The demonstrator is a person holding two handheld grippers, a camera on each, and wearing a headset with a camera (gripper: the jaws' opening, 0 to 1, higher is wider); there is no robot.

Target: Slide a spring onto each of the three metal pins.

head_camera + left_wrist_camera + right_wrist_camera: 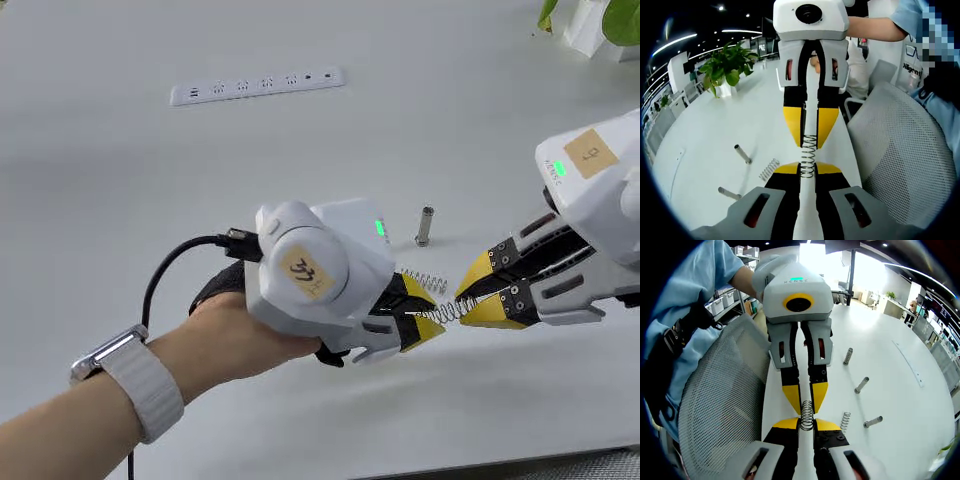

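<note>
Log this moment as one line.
left gripper: shut on thin steel coil spring | right gripper: shut on same spring | short grey metal pin: bare, on white table

Spring (452, 309) is held over the table (120, 200), one end clamped by left gripper (425, 312), the other by right gripper (478, 297). Second spring (426, 281) lies just behind; metal pin (425, 226) is noted beyond.

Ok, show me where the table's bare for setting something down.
Bare table runs between the power strip and the left gripper, and along the near edge. Crowded by the upright pin, loose spring and right gripper, with the held spring between grippers.
</note>
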